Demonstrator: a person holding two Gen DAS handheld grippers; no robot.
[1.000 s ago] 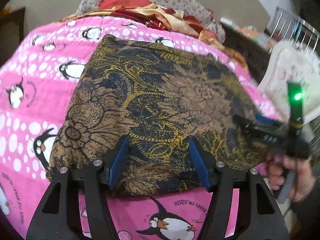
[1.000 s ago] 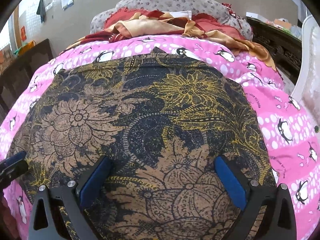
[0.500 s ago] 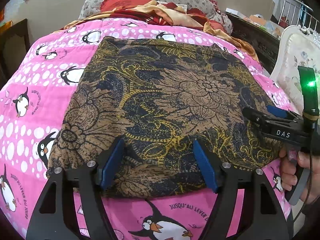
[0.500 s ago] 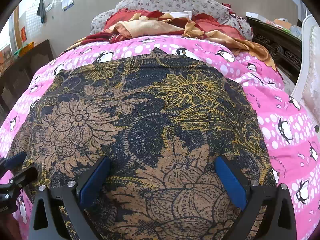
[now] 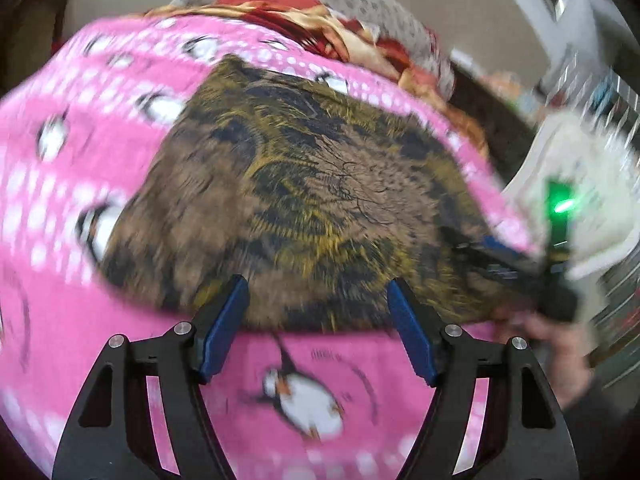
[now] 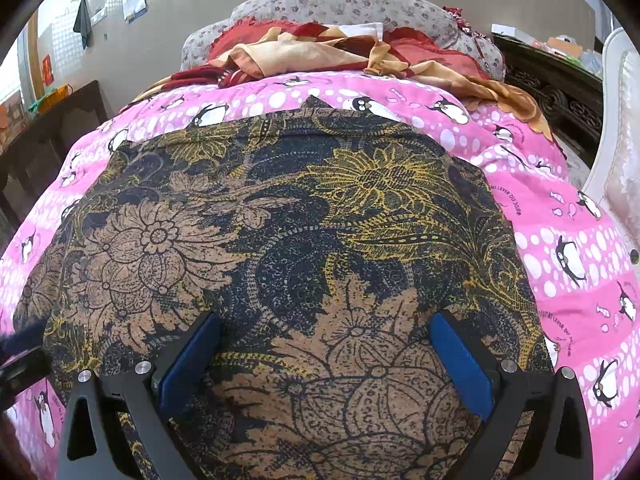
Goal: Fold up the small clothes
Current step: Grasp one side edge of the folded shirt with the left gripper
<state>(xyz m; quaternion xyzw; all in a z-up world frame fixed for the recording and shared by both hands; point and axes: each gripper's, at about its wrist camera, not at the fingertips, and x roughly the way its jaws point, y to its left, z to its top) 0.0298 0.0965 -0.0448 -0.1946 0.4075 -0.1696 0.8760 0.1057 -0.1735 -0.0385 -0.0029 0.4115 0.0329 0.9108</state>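
Clearly little of the folding is done, judging by how things lie: one brown, navy and gold floral-print cloth (image 6: 280,248) is spread flat across the middle of the right wrist frame, covering most of a pink penguin-print bedspread (image 6: 568,248), with no crease or doubled layer that can be made out; it may already be folded once, but that cannot be told. Starting at the far left of that frame, the dark tip of the left gripper (image 6: 20,356) shows at the cloth's lower left edge. Further right, along the bottom, the right gripper (image 6: 324,360) hangs over the cloth's near part with its two blue-padded fingers spread wide and nothing between them. At the upper centre lies one heap of red and tan fabrics (image 6: 320,52) against a grey floral pillow (image 6: 340,4), and a white padded chair back (image 6: 620,140) stands at the right edge. In the blurred left wrist frame the same cloth (image 5: 300,200) fills the centre, the left gripper (image 5: 316,312) is released too, its fingers parted at the cloth's near hem, and the right gripper (image 5: 516,268) reaches in at the lower right by the cloth's corner. Left to do, it seems: seize the near edge or corners, carry them over, and repeat until the piece is compact. Counted: one cloth laid out, two grippers, one heap.
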